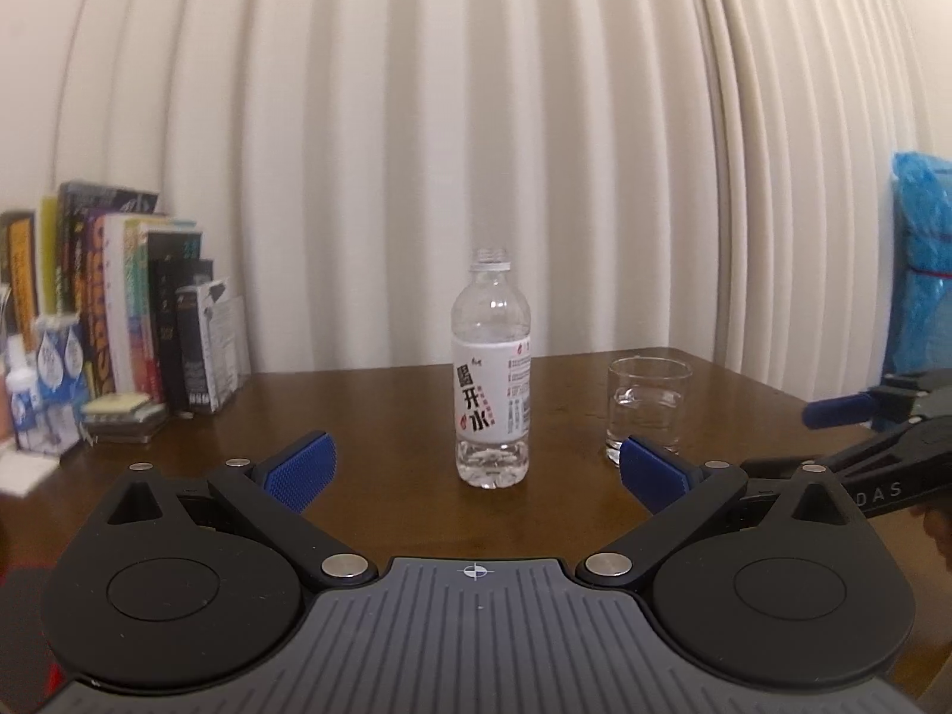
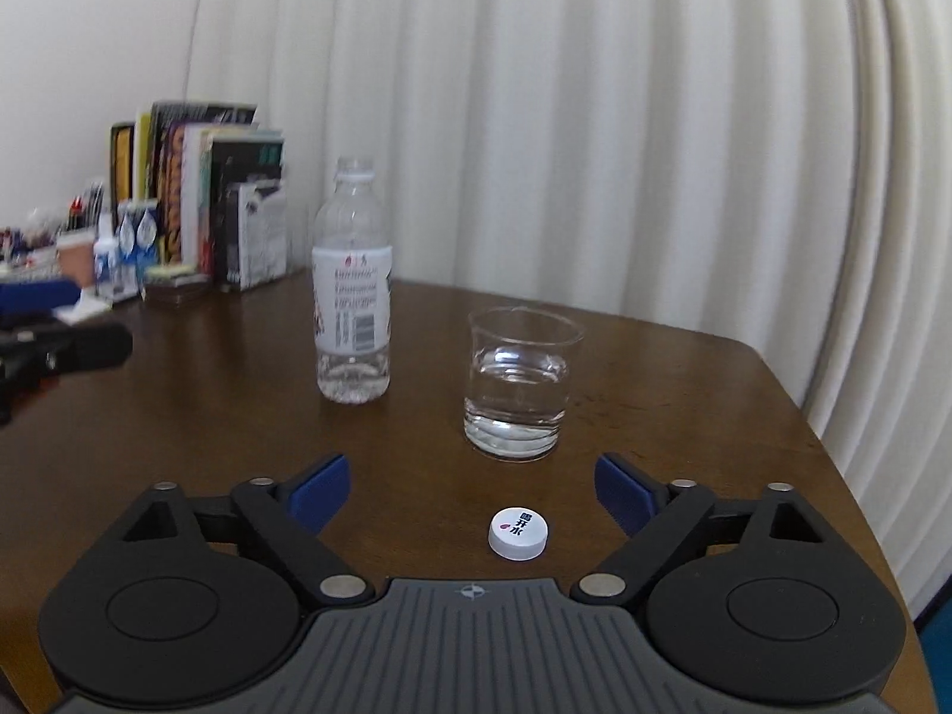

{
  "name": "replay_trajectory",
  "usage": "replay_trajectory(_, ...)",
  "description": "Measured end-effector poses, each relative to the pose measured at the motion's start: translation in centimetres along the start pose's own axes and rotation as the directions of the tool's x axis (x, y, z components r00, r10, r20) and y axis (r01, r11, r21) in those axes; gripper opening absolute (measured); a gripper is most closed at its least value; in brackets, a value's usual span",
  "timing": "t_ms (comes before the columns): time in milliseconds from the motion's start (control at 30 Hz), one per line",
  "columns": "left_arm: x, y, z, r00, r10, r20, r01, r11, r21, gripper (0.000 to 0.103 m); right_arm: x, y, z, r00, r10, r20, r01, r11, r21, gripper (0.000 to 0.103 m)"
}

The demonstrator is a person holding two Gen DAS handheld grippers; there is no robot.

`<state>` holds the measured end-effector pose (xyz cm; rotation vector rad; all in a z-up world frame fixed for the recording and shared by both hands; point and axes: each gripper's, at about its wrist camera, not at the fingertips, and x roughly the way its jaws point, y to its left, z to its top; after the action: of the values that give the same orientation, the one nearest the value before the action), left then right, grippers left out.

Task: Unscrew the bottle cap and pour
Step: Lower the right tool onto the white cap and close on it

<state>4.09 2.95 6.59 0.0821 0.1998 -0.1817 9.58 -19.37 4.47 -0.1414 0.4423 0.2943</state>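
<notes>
A clear plastic bottle (image 1: 491, 375) with a white label stands upright and uncapped on the brown table, with a little water at its bottom. It also shows in the right wrist view (image 2: 352, 291). A clear glass (image 1: 647, 410) partly filled with water stands to its right, also in the right wrist view (image 2: 519, 384). The white cap (image 2: 517, 532) lies on the table between my right gripper's fingers. My left gripper (image 1: 476, 470) is open and empty, short of the bottle. My right gripper (image 2: 473, 491) is open and empty, short of the glass.
A row of books (image 1: 119, 297) and small bottles (image 1: 41, 381) stands at the table's back left. White curtains (image 1: 476, 119) hang behind. A blue plastic bag (image 1: 925, 262) is at the far right. The table's right edge (image 2: 833, 434) curves near the glass.
</notes>
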Motion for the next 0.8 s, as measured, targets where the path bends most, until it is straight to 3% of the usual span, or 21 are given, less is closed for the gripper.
replay_trajectory(133,1.1,0.0,0.8,0.999,-0.036,-0.008,0.036,0.999,0.032,0.103,1.2,-1.0,0.1,0.997,0.03,-0.071,-0.03,1.0,0.009,0.071)
replay_trajectory(300,2.3,0.0,1.3,0.998,-0.059,-0.016,0.06,0.996,0.062,0.103,2.4,-1.7,-0.1,0.992,0.018,-0.127,-0.019,1.0,-0.002,0.067)
replay_trajectory(467,3.5,0.1,1.6,0.996,-0.082,-0.029,0.083,0.995,0.057,0.103,3.5,-2.5,-0.2,0.986,0.032,-0.164,-0.03,0.999,0.012,0.054)
replay_trajectory(800,5.7,0.7,2.0,0.995,-0.084,-0.046,0.088,0.993,0.073,0.103,5.1,-3.3,-0.5,0.978,0.047,-0.201,-0.044,0.999,0.02,0.046)
